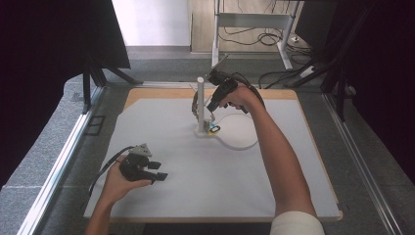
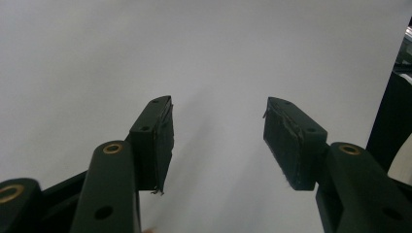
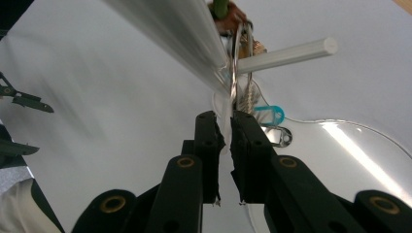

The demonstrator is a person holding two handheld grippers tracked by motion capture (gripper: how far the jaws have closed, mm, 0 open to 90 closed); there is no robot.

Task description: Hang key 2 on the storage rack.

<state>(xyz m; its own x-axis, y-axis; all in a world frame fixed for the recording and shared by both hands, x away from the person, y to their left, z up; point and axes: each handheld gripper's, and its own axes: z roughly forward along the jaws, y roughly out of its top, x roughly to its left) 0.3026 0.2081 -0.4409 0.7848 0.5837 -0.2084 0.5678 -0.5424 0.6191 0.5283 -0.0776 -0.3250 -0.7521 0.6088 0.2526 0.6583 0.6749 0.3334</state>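
So in the high view we're reaching the right gripper (image 1: 212, 113) out to the white post stand (image 1: 200, 105) in the middle of the table (image 1: 161, 196), tips coming down right beside the post where a bunch of keyring stuff (image 1: 214, 128) is sitting at its base, while the left gripper (image 1: 155, 171) is just idling low on the mat, well away from the post on our near side. In the left gripper view we're looking at bare table with the jaws standing wide apart, nothing between them. In the right gripper view the right gripper (image 3: 227, 138) is pinching nearly closed on something thin and pale, looks like a strip or tag hanging by the ring (image 3: 236, 58) on the post; we can't quite tell what it is. A blue tag (image 3: 268, 115) is lying just past the tips. We're guessing we're mid-grab, and next we're needing a careful lift up the post without snagging.
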